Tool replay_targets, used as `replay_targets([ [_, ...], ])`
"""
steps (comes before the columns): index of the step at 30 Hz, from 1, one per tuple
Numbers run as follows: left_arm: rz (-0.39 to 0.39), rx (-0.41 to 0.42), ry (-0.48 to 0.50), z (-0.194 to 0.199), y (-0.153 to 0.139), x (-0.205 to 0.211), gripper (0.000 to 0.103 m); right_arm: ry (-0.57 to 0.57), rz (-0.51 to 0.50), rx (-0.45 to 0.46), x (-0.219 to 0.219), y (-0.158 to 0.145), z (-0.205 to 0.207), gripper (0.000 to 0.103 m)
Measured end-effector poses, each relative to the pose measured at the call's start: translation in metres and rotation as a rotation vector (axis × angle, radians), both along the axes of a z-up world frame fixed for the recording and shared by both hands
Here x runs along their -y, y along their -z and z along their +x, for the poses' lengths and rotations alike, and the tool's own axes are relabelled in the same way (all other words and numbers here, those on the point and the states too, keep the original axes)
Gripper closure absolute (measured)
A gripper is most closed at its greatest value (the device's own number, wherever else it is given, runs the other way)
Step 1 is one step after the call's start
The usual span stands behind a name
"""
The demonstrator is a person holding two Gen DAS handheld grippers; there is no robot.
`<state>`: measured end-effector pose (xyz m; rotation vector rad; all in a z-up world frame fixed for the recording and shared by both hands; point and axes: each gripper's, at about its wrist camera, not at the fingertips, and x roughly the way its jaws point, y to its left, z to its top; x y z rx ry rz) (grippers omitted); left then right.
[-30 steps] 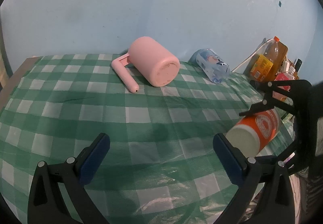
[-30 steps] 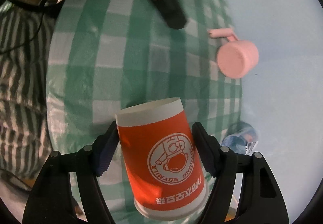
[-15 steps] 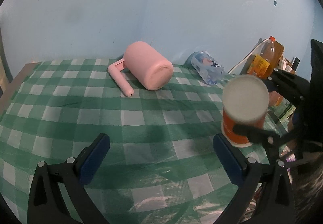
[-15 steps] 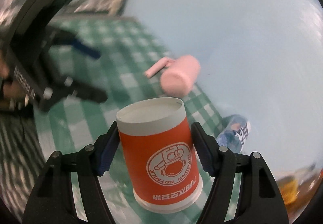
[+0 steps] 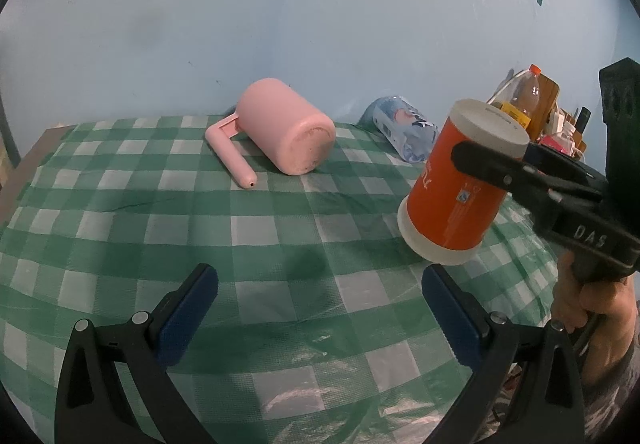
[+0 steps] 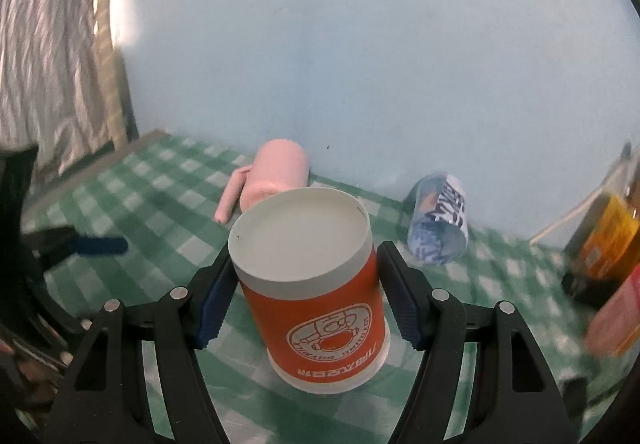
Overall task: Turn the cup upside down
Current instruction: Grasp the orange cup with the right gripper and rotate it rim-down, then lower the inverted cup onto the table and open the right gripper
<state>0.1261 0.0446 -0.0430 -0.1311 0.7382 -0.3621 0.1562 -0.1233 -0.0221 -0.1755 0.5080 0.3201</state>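
Note:
An orange paper cup (image 6: 316,300) with a white logo is held upside down, its white base up and its rim low over the green checked tablecloth (image 5: 200,219). My right gripper (image 6: 308,300) is shut on its sides. The cup (image 5: 456,187) also shows at the right of the left wrist view, slightly tilted, with its rim near or on the cloth; I cannot tell which. My left gripper (image 5: 320,308) is open and empty, low over the cloth, left of and in front of the cup.
A pink mug (image 5: 280,135) with a long handle lies on its side at the back by the blue wall. A blue-labelled plastic bottle (image 5: 404,131) lies to its right. Bottles and boxes (image 5: 536,103) crowd the far right edge.
My right gripper has turned the cup from lying sideways to base-up and lowered it toward the cloth. My left gripper has stayed open in about the same place.

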Motion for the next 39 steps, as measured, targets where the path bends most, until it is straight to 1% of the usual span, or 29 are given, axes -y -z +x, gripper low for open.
replay_targets([
  [2,0.003,0.004,-0.001,-0.001,-0.001,0.000,0.000,0.007,0.034,0.001,0.002,0.000,-0.003,0.034],
  [8,0.017,0.021,-0.003,-0.002,-0.002,0.002,0.000,0.031,0.081,-0.007,0.006,0.007,-0.006,0.034],
  [13,0.024,0.024,-0.003,-0.003,-0.001,0.004,0.000,0.035,0.093,-0.007,0.008,0.012,-0.005,0.033],
  [16,0.031,0.030,-0.006,-0.004,-0.001,0.005,0.000,0.043,0.082,-0.008,0.006,0.015,-0.005,0.033],
  [18,0.035,0.037,-0.012,-0.005,-0.001,0.005,0.000,0.061,0.073,0.000,0.006,0.015,-0.006,0.022],
  [20,0.039,0.044,-0.019,-0.007,-0.002,0.005,0.000,0.062,0.079,0.014,0.008,0.014,-0.008,0.017],
  [21,0.041,0.051,-0.025,-0.008,-0.003,0.005,0.000,0.059,0.085,0.021,0.009,0.013,-0.010,0.016],
  [23,0.045,0.070,-0.039,-0.011,-0.005,0.004,0.000,0.055,0.092,0.033,0.011,0.010,-0.014,0.016],
  [24,0.048,0.083,-0.048,-0.013,-0.007,0.004,0.000,0.057,0.096,0.041,0.012,0.009,-0.017,0.013],
  [28,0.068,0.156,-0.082,-0.024,-0.017,0.004,0.000,0.071,0.101,0.070,0.016,0.001,-0.030,0.012],
  [31,0.066,0.200,-0.071,-0.035,-0.026,0.007,0.000,0.083,0.106,0.085,0.019,-0.005,-0.041,0.011],
  [36,0.120,0.299,-0.091,-0.056,-0.041,0.016,0.000,0.097,0.081,0.098,0.019,-0.011,-0.060,0.011],
  [39,0.134,0.345,-0.107,-0.066,-0.047,0.017,0.000,0.102,0.067,0.106,0.019,-0.013,-0.071,0.011],
])
